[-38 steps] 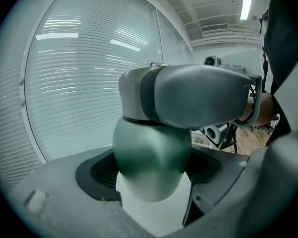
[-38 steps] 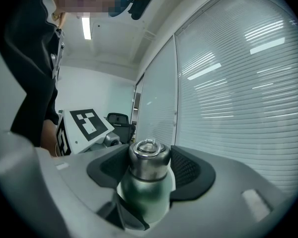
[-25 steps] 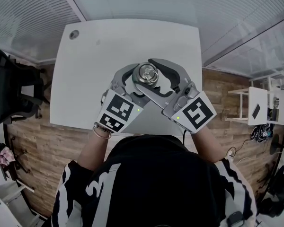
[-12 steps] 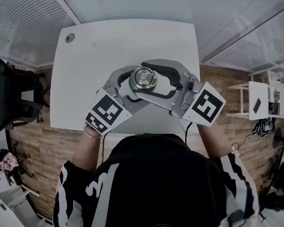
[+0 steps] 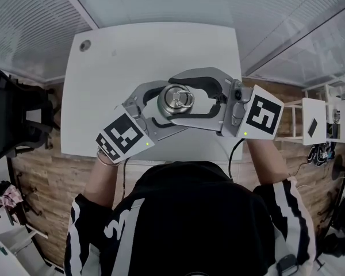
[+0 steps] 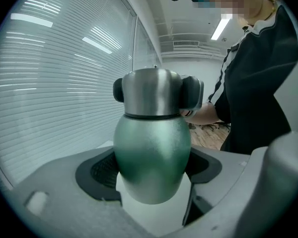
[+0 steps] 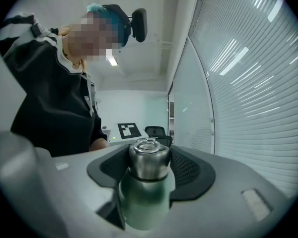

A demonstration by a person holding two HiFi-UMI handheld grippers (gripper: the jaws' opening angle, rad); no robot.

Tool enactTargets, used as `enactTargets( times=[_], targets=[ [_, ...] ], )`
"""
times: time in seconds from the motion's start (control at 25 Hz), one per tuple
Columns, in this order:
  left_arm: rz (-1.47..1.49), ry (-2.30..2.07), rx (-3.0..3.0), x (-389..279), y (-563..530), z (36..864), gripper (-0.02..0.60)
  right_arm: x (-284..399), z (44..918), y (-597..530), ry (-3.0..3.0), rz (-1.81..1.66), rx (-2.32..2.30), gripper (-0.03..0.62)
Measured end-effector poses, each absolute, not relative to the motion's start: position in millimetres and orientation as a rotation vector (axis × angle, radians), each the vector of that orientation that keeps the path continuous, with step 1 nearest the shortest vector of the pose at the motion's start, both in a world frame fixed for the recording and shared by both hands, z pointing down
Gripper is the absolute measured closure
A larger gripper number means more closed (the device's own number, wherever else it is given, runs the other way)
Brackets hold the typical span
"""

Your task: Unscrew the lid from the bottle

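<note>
A green metal bottle [image 6: 151,157] with a steel lid [image 5: 178,98] that carries a small ring is held up over the white table [image 5: 132,56]. My left gripper [image 5: 168,107] reaches in from the lower left and is shut on the bottle's round body, which its pads [image 6: 102,170] press from both sides. My right gripper [image 5: 183,98] comes in from the right, roughly level, and is shut on the lid [image 7: 149,158]. Its dark pads [image 7: 186,167] flank the lid, with the green body [image 7: 141,202] below them.
The table has a round grommet [image 5: 85,45] near its far left corner. A black chair [image 5: 11,114] stands to the left on the wooden floor, a white shelf unit [image 5: 313,125] to the right. Glass walls with blinds lie beyond the table.
Both grippers have swung round the bottle: the right marker cube went up and to the right, the left one down and to the left. The bottle stayed near the middle, still gripped by both.
</note>
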State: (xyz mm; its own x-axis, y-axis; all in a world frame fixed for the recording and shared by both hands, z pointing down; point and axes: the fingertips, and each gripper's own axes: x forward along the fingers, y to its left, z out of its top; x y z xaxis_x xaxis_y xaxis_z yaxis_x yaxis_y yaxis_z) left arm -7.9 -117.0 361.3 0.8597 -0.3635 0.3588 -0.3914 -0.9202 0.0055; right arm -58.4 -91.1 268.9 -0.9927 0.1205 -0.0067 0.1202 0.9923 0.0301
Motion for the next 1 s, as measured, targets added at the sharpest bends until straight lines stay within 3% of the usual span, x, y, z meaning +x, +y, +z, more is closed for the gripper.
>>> enactTargets(
  times=[1.0],
  targets=[
    [0.486, -0.338, 2.999, 15.7, -80.6, 349.7, 0.198, -38.2, 257.4, -54.3, 2.939, -0.086, 1.049, 0.336]
  ],
)
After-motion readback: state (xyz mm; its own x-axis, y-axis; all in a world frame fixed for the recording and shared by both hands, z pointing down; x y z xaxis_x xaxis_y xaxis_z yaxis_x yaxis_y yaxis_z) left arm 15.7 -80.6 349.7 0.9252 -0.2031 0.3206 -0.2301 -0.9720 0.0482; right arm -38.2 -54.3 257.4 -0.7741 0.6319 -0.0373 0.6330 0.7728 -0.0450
